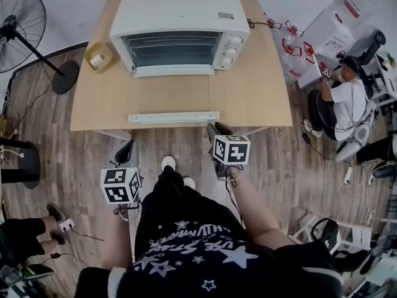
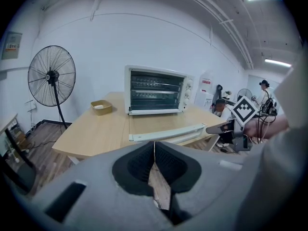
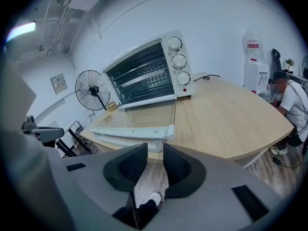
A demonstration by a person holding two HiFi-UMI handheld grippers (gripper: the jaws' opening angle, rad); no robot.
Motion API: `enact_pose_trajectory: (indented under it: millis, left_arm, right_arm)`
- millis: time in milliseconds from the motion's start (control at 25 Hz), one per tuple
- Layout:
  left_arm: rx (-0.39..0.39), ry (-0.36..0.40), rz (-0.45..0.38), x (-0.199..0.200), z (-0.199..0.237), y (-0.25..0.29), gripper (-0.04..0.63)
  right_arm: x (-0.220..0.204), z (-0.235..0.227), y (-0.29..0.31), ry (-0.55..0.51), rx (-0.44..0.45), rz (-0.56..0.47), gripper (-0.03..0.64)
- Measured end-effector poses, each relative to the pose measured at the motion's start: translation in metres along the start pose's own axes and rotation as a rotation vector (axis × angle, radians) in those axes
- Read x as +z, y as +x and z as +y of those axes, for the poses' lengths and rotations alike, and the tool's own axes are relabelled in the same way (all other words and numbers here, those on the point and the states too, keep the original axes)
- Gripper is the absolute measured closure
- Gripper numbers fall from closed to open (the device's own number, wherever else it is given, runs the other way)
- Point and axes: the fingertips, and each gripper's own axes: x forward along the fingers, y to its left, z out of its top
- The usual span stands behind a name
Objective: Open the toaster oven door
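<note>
The white toaster oven (image 1: 180, 23) stands at the back of the wooden table (image 1: 260, 98). Its glass door (image 1: 173, 95) lies folded down flat, with the white handle (image 1: 173, 117) near the table's front edge. Both grippers hang over the floor, short of that edge. My left gripper (image 1: 124, 153) is left of the handle, and in the left gripper view its jaws (image 2: 154, 146) meet at the tips with nothing in them. My right gripper (image 1: 217, 129) is just below the handle's right end. In the right gripper view it (image 3: 155, 153) shows a clear gap and holds nothing, with the handle (image 3: 132, 133) just ahead.
A small tan box (image 1: 98, 56) sits on the table left of the oven. A standing fan (image 1: 22, 20) is at far left. A seated person (image 1: 344, 98) and water bottles (image 1: 291, 45) are at right. My legs and shoes (image 1: 169, 162) are below the table edge.
</note>
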Motion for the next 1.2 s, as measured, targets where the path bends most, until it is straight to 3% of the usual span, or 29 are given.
enact_pose_trajectory:
  millis: [280,720,1200]
  left_arm:
    - [0.018,-0.007,-0.002,-0.018,-0.012,-0.023,0.574]
    - [-0.018,-0.008,0.016,-0.042,-0.032,-0.038,0.572]
    - [-0.045,-0.025,-0.001,-0.103,-0.034,-0.132,0.573]
  right_arm:
    - [0.008,0.007,-0.031,0.017,0.036,-0.079,0.519]
    - [0.014,0.017,-0.063,0.023,0.043,-0.149,0.614]
    - [-0.025,0.091,-0.136,-0.041,0.063,-0.214,0.614]
